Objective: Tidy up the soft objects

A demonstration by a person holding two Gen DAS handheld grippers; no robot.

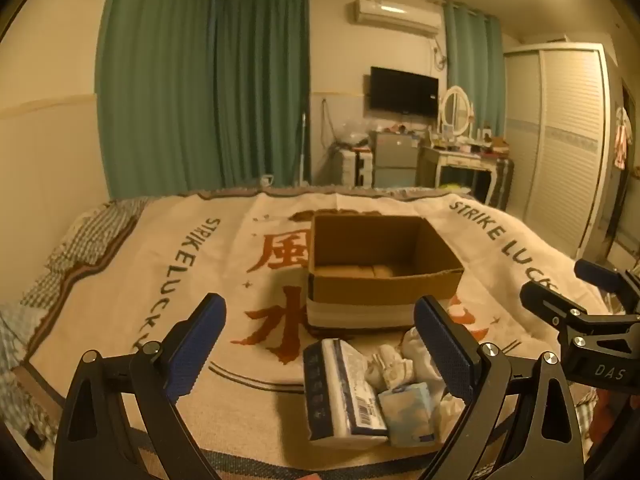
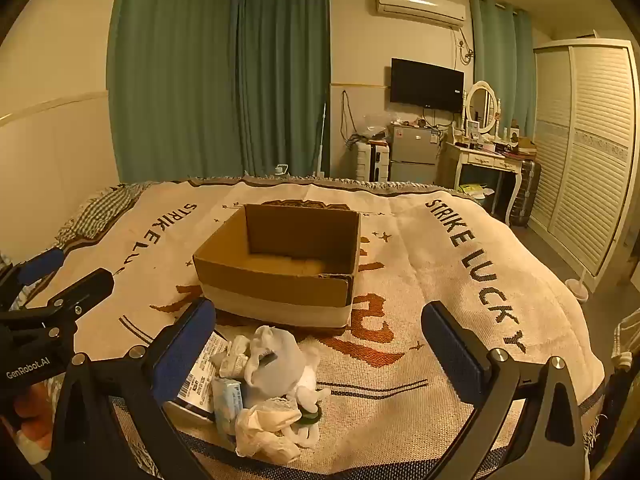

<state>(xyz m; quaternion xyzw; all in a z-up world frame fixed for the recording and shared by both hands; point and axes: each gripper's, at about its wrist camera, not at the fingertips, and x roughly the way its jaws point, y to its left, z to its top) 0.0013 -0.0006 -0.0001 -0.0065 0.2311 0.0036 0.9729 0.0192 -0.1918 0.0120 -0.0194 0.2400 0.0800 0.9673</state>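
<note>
A warm-lit bedroom, and the bed (image 2: 460, 280) is our playing field, draped in a cream blanket (image 2: 400, 360) lettered "STRIKE LUCKY". Right at the near edge sits the pile of soft things: a wrapped tissue pack (image 1: 344, 392) with a barcode label, a small pale blue packet (image 1: 410, 404), a white sock-like bundle (image 2: 276, 360) and crumpled pale wrappers (image 2: 264, 428), all touching one another in a loose heap. Just behind them, an open cardboard box (image 2: 280, 264), flaps gone, nothing visible inside, looks like the destination, parked close so each carry stays short.

Both tongs hang above the near edge, tilted down toward the heap. The left tongs (image 1: 320, 344) stand wide open, nothing between them; the right tongs (image 2: 320, 352) likewise spread and empty. By my reading nothing has gone into the box yet, and the tissue pack looks the easiest first grab.

Beyond the bed: green curtains (image 2: 200, 80), a wall-mounted television (image 2: 426, 84), an air conditioner (image 2: 420, 2), a cluttered dressing table (image 2: 484, 160) with an oval mirror, and a louvred wardrobe (image 2: 584, 152).
</note>
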